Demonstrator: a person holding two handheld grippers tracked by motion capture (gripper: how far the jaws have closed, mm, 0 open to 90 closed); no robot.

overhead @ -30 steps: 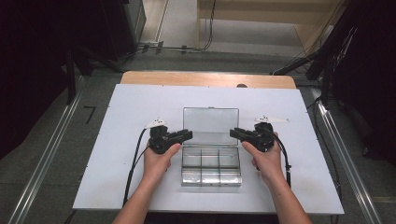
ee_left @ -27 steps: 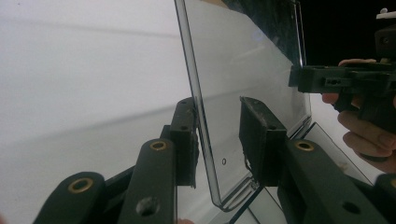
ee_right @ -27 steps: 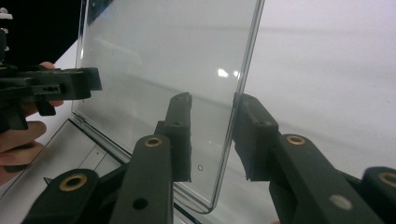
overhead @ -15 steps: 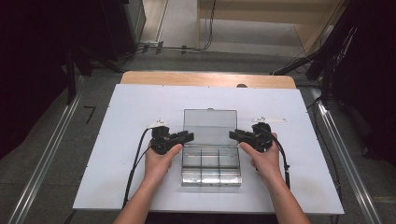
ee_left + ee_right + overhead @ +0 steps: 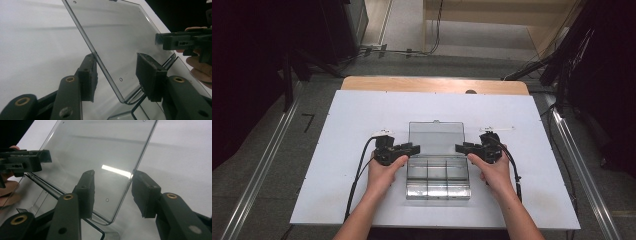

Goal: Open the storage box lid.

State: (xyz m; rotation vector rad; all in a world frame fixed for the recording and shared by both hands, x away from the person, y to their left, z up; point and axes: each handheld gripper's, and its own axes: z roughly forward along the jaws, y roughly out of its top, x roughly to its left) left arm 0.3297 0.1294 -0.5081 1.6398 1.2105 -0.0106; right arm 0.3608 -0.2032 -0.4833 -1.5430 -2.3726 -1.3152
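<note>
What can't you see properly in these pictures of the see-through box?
- High view: whether the compartments of the clear box hold anything; too small, glare.
- Left gripper view: the lid's top, cut off by the frame edge.
- Right gripper view: the box's base, cut off at the bottom.

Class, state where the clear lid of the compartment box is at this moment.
In the high view the lid stands open at the far edge of the compartment box, mid-table, between the left gripper and right gripper, whose jaws straddle its side edges.
</note>
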